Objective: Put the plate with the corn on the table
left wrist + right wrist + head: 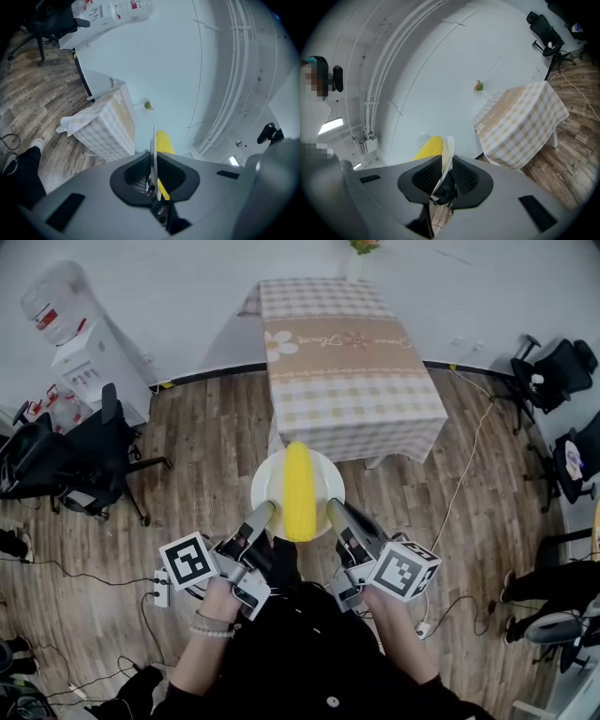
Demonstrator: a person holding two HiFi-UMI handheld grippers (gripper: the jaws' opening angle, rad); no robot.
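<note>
Carrying step: the left gripper [265, 513] and right gripper [335, 508] each clamp the white plate [268, 486] at its 8 and 4 o'clock rim, with the corn cob [299, 491] lying on it. Next, I judge, it must travel level to the checked-cloth table [347, 371] at 12 o'clock.

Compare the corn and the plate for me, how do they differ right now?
The corn is yellow and long; the plate is white and round. The corn lies on top, touched by neither gripper; the plate is clamped at its rim by the left gripper and the right gripper. Shared: both hang above the wooden floor, short of the table.
</note>
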